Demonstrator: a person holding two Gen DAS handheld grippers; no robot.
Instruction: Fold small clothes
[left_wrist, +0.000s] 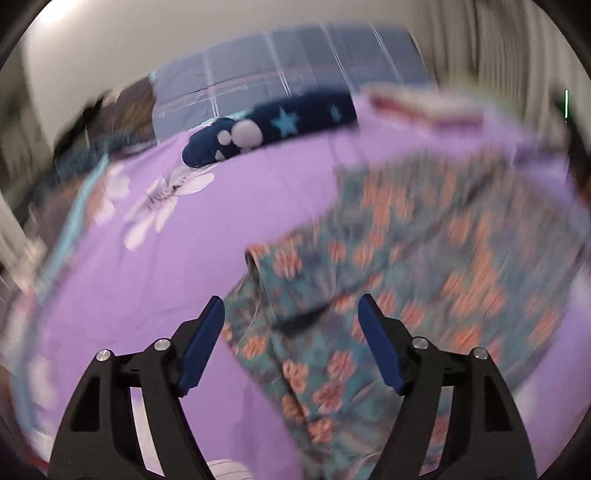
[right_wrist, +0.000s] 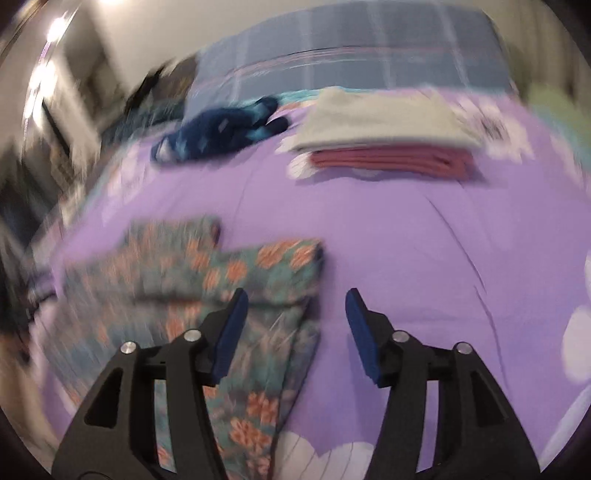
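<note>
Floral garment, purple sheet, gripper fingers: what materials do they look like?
Floral garment: thin woven fabric, matte, printed; it creases and lies limp. Blur hides the weave.
Purple sheet: smooth woven cloth, probably cotton or a blend; fine wrinkles, faint sheen.
Fingers: blue pads, likely rubber or foam, matte; black arms look like moulded plastic with metal pins.

- Open purple sheet (right_wrist: 406, 229) between floral garment (right_wrist: 229, 280) and folded stack (right_wrist: 388, 147).
- Dark blue starred cloth (left_wrist: 280, 125) far off, near blue pillow (left_wrist: 295, 70).
</note>
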